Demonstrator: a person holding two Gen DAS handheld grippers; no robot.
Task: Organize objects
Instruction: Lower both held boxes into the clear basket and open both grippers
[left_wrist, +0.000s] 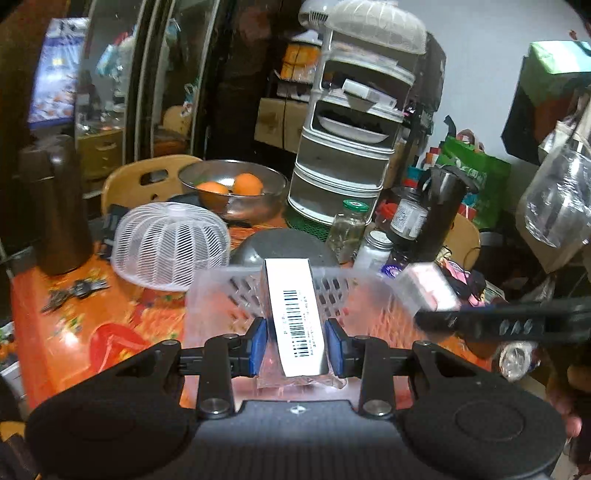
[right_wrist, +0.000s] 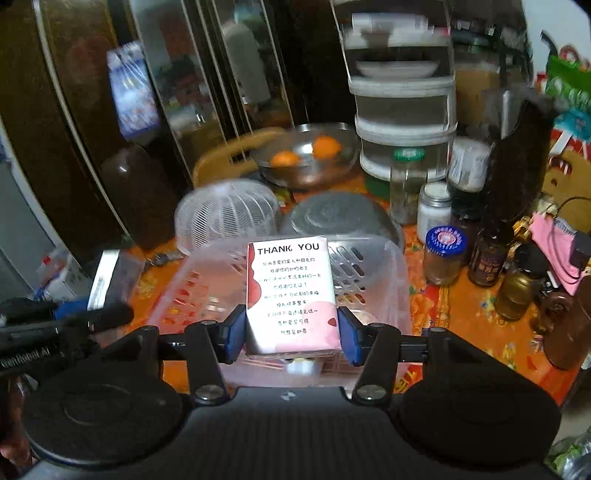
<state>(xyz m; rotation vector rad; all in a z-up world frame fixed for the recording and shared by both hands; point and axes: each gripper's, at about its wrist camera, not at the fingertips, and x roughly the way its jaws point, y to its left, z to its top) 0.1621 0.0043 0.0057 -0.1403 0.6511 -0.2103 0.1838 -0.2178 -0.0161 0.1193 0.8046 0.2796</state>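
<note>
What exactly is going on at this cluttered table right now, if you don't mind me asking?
A person is tidying with a handheld gripper in each hand. The left gripper is shut on a wrapped white pack with a barcode, and the right gripper is shut on a pink "THANK YOU" pack. Both packs are held over a clear plastic basket on the orange tablecloth, neither yet set down inside it.

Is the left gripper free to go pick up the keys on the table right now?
Probably not yet. The left gripper is shut on a barcode packet, so its jaws are occupied. The keys lie uncovered on the table, so dropping the packet first would clear the way.
</note>
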